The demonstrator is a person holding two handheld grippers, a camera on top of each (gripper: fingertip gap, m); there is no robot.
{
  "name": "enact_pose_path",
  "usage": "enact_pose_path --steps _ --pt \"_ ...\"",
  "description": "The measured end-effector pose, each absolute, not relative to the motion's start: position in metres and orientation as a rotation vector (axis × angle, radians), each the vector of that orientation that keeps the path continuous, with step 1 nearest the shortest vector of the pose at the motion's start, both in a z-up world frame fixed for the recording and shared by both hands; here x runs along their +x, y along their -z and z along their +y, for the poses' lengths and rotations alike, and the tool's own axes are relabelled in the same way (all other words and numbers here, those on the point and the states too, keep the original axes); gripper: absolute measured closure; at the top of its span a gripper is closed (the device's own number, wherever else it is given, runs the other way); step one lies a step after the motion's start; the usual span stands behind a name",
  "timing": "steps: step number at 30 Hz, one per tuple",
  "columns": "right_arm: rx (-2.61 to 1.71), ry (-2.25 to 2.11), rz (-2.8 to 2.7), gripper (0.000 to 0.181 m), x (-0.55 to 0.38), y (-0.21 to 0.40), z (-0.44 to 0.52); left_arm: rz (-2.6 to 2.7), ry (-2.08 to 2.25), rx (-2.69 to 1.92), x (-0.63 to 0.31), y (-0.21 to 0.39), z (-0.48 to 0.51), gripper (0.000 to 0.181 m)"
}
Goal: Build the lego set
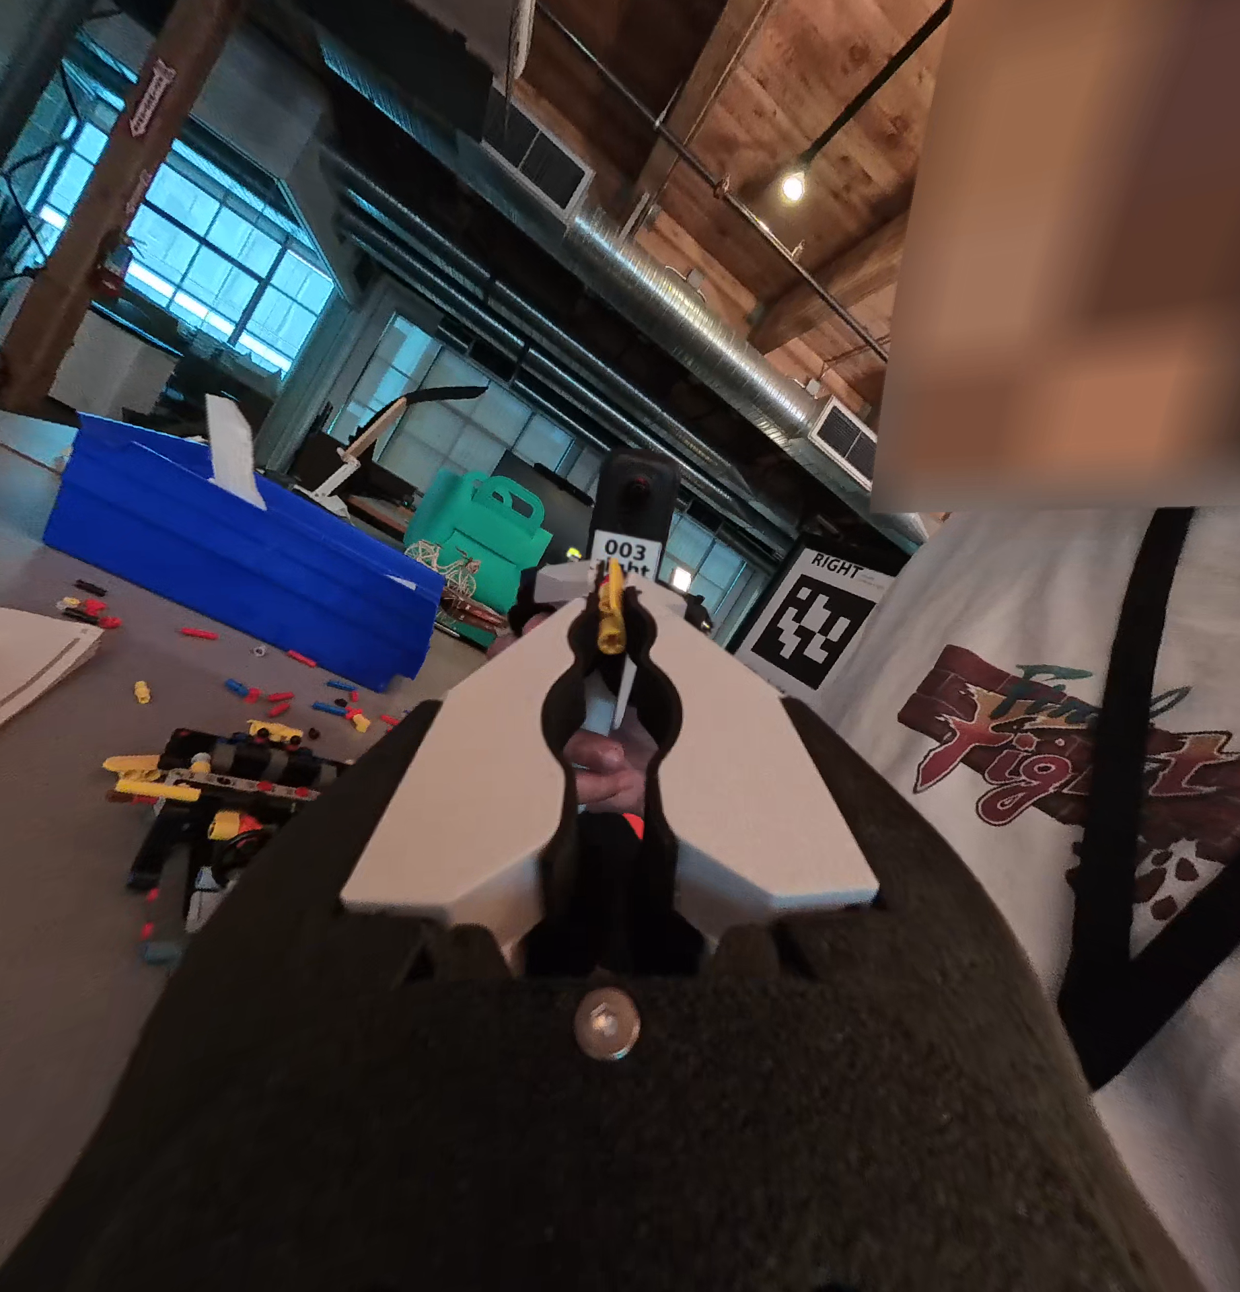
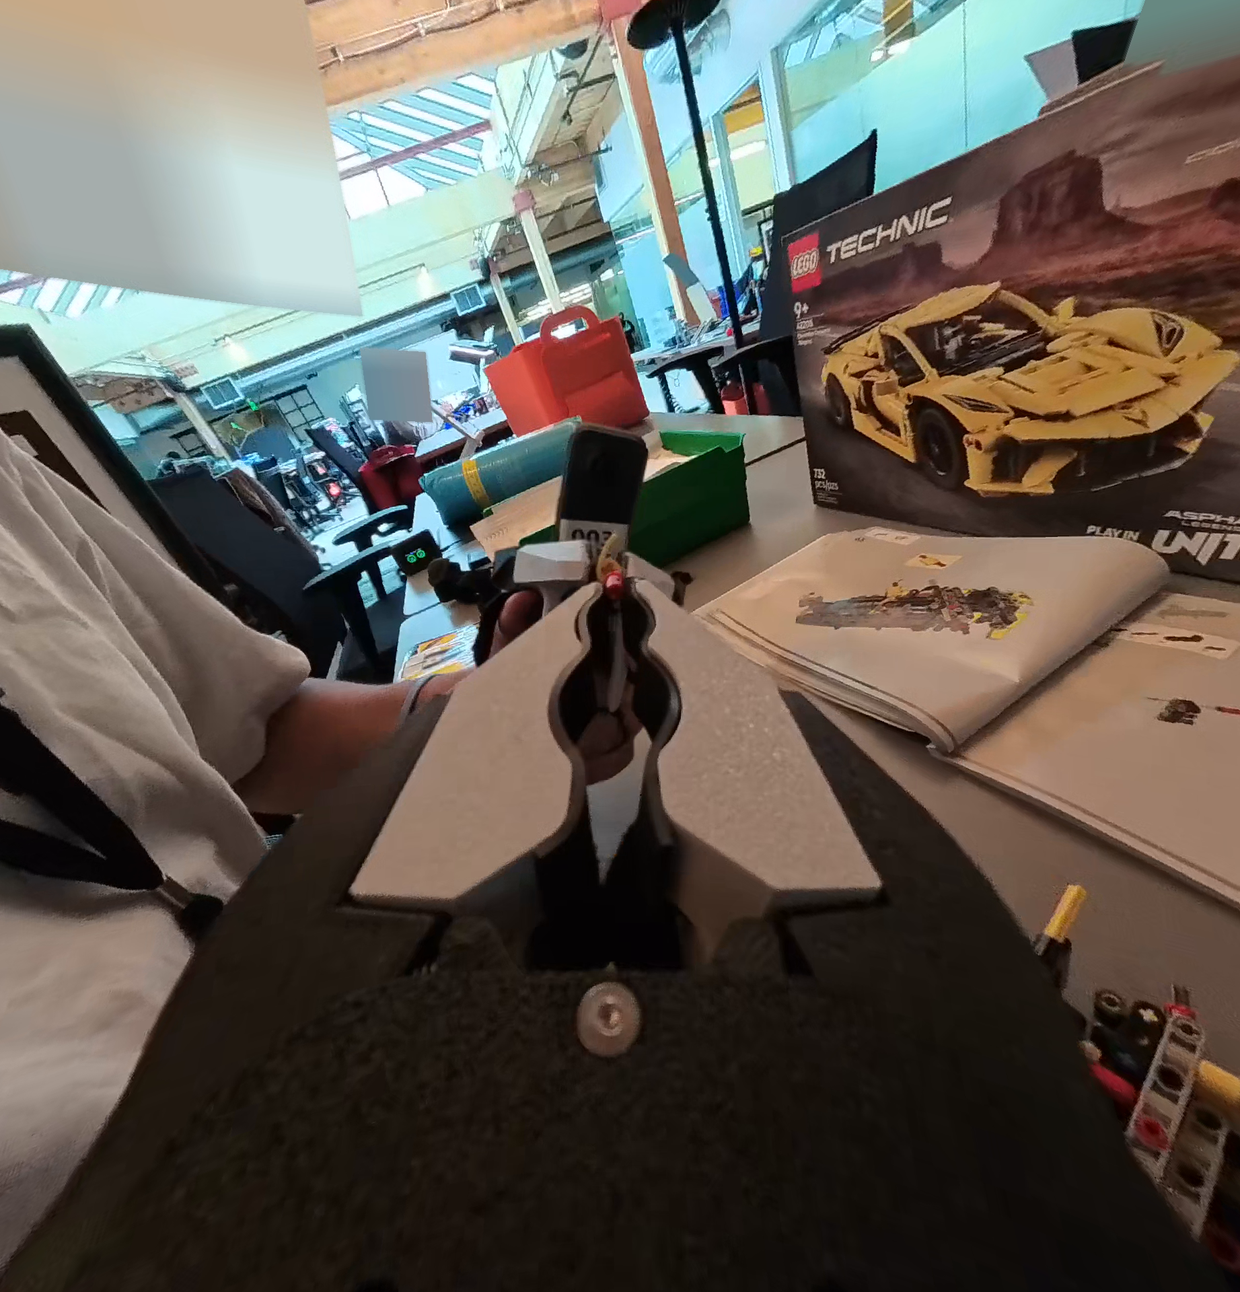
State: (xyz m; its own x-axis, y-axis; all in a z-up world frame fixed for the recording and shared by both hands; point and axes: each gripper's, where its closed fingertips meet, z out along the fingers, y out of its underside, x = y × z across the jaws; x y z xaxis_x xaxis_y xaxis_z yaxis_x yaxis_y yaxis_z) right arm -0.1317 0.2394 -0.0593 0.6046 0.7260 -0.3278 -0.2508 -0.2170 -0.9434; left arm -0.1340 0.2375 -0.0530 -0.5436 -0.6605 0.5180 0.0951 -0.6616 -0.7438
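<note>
Raised above the tabletop (image 2: 847, 489), the two tongs meet tip to tip — the left tongs (image 1: 611, 615) clenched on a yellow connector (image 1: 610, 619), the right tongs (image 2: 613, 587) clenched on a red-tipped pin (image 2: 612, 582) — pieces facing, nearly in line.

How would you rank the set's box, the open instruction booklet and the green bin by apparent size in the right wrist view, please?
1. Box
2. Instruction booklet, nearer the camera, so unsure against the box
3. Green bin
</note>
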Motion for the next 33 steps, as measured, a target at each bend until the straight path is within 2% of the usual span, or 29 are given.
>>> enact_pose_path --steps 33 --pt "-1.640 -0.970 -0.540 0.176 -0.123 0.077 0.233 1.062 2.218 -1.254 -0.124 0.074 0.230 0.174"
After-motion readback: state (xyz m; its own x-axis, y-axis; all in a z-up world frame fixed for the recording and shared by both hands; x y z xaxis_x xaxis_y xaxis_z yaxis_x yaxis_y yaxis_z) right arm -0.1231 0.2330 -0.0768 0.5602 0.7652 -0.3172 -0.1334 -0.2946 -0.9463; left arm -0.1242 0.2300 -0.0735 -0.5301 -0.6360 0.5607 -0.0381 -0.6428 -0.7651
